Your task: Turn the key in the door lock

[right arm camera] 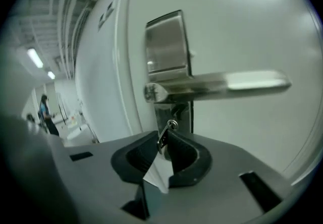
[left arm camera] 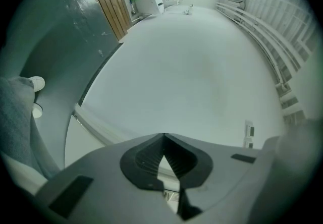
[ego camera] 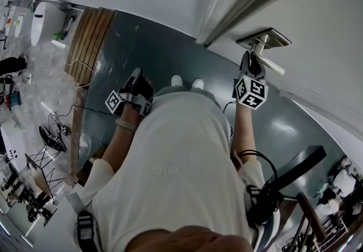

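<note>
A white door (right arm camera: 237, 26) carries a steel lock plate (right arm camera: 166, 46) with a lever handle (right arm camera: 222, 86) pointing right. Under the handle a small metal key (right arm camera: 165, 134) sticks out of the lock, tilted. My right gripper (right arm camera: 162, 143) is shut on the key, its black pads pinching the key's head. In the head view the right gripper (ego camera: 252, 68) is held up at the handle (ego camera: 265, 58). My left gripper (ego camera: 135, 85) hangs low at the left, away from the door; in its own view the left gripper (left arm camera: 163, 151) is shut with nothing between its tips.
A door frame (ego camera: 249, 1) runs diagonally above the lock. Dark green floor (ego camera: 164, 52) lies below, with wooden slats (ego camera: 91, 41) at the left and cables and stands (ego camera: 51, 137) further left. A person (right arm camera: 45, 114) stands far off down the corridor.
</note>
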A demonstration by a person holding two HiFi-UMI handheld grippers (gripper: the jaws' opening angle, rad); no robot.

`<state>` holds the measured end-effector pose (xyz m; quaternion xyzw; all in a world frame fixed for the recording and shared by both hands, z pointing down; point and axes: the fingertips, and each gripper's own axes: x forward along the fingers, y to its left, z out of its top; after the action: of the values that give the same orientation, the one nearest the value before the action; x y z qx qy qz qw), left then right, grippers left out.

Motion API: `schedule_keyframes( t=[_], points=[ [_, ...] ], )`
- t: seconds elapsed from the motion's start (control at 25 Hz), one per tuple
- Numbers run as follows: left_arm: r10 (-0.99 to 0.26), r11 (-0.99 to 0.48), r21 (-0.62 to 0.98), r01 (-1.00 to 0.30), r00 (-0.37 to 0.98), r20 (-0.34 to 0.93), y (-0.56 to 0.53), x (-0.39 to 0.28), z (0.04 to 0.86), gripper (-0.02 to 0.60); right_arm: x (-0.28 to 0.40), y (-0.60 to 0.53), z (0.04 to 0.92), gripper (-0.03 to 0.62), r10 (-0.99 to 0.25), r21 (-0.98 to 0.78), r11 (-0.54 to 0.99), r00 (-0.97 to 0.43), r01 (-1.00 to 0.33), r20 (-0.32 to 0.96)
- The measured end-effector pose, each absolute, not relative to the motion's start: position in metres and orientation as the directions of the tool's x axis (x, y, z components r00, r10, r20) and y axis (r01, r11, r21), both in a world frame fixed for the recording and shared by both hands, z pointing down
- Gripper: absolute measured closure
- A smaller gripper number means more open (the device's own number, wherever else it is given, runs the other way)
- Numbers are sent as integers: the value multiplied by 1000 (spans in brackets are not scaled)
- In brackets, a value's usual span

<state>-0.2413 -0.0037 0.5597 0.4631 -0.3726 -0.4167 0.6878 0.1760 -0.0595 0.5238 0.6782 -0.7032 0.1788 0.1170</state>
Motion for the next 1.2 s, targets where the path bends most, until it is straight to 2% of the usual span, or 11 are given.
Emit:
schedule_keyframes(
  t=[0.12,0.2,0.28,0.36,0.64,0.8,0.88,0.96,1.08,1.16,1.2],
  points=[
    [-920,224,947,229,371,128,-4,-242,559,574,180,-59,522,523,-926,-360,-31,-109,-932,361],
    [-919,225,947,227,372,129,-3,-242,559,574,182,-59,523,523,-934,-535,-56,-145,-843,326],
    [-919,226,948,225,373,131,-3,-242,560,574,184,-58,523,526,-947,-735,-75,-182,-674,263],
    [-919,227,947,226,372,131,-2,-241,561,574,187,-57,526,530,-959,-859,-85,-192,-504,207],
    [-919,236,942,238,370,137,-2,-238,563,574,193,-52,537,530,-977,-992,-87,-187,-90,103],
    [-918,235,943,236,373,135,-2,-238,564,574,193,-53,540,528,-981,-998,-62,-187,30,55],
    [-918,237,942,236,373,137,-2,-238,564,574,193,-54,539,528,-980,-999,-51,-194,14,47],
    [-918,238,942,237,372,138,-2,-239,564,574,192,-55,536,528,-975,-995,-45,-214,-93,64],
    [-918,237,942,236,373,137,-3,-238,564,574,188,-58,529,514,-955,-891,-49,-241,-451,174],
    [-918,236,942,238,372,136,-3,-238,563,574,186,-62,526,514,-935,-715,-61,-211,-697,285],
    [-918,237,942,240,372,136,-3,-238,563,574,186,-63,528,514,-925,-627,-76,-180,-776,334]
  ],
)
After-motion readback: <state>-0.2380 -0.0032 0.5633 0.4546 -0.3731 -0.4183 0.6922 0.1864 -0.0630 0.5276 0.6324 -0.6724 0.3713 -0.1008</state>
